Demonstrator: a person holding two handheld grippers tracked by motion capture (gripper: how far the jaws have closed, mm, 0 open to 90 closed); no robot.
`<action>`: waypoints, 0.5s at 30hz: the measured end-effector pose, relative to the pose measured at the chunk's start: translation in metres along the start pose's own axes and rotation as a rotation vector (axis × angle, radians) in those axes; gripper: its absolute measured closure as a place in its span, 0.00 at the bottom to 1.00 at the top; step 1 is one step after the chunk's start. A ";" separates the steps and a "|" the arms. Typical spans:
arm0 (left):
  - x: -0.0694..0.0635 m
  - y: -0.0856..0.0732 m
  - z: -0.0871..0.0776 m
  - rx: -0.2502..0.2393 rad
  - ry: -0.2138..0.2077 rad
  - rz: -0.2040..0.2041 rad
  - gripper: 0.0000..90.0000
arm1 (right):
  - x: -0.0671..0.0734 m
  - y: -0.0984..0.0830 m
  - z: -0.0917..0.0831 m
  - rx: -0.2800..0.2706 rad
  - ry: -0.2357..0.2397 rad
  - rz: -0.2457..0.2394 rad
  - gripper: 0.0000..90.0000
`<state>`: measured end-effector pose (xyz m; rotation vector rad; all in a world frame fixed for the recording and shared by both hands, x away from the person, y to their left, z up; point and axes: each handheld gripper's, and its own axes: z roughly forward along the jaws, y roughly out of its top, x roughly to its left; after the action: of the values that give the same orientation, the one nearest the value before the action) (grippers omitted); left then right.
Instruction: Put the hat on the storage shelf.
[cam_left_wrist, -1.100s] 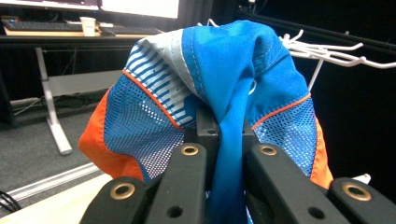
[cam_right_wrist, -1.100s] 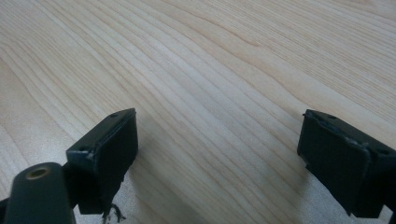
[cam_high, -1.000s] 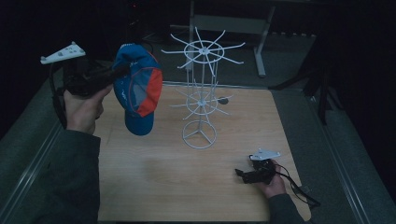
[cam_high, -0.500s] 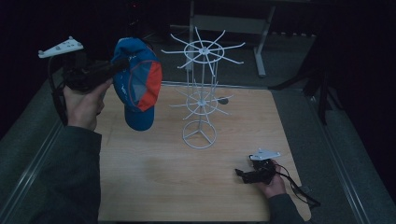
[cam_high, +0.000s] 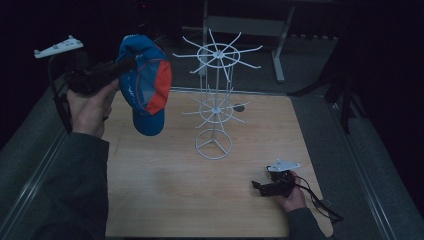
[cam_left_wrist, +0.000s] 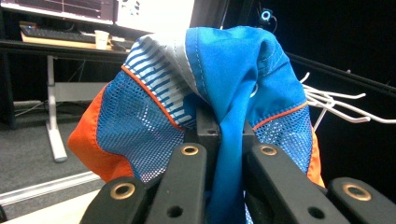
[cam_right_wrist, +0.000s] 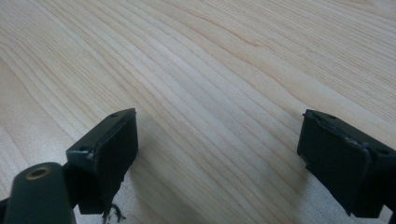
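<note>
Blue cap (cam_high: 145, 87) with orange side panels and mesh, clamped in the left gripper (cam_high: 125, 64), held in the air above the table's far-left corner. In the left gripper view the jaws are pinched tight on a fold of the cap (cam_left_wrist: 219, 98) fabric; cloth bunches up between them and drapes over both sides. Cap hangs brim-down, off the table (cam_high: 165, 185), not touching the wood. Left hand (cam_high: 90, 107) grips the gripper body from below, grey plate on top, cable trailing down by the sleeve.

White wire rack (cam_high: 216, 100) stands upright around the table's middle, nearer the far edge; two tiers of radial prongs, round wire base on the wood. Cap is just left of the rack's top tier, near but apart from the prongs. A few prong tips (cam_left_wrist: 336, 105) show behind the cap in the left gripper view. A small dark thing sits on one lower prong; too small to tell what.

Right gripper (cam_high: 260, 186) rests low at the table's near-right corner, held by the right hand (cam_high: 290, 195), pointing toward the left edge. In the right gripper view its jaws stand wide apart with nothing between them, just light wood grain (cam_right_wrist: 210, 84) below. Well apart from cap and rack.

Room behind is dark; a desk with monitor and a paper cup (cam_left_wrist: 100, 39) shows far off.
</note>
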<state>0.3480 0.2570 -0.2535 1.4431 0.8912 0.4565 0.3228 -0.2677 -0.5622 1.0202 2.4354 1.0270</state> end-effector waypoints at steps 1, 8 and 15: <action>0.000 0.001 0.000 -0.001 0.000 0.000 0.98 | 0.000 0.000 0.000 0.000 0.000 0.000 0.13; -0.001 0.005 0.005 -0.013 -0.006 -0.013 0.98 | 0.000 0.000 0.000 -0.001 0.000 -0.002 0.14; -0.003 0.008 0.009 -0.028 -0.024 -0.023 0.98 | 0.000 0.000 0.000 -0.001 0.000 -0.001 0.14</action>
<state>0.3545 0.2501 -0.2455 1.4088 0.8774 0.4321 0.3229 -0.2678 -0.5623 1.0180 2.4352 1.0274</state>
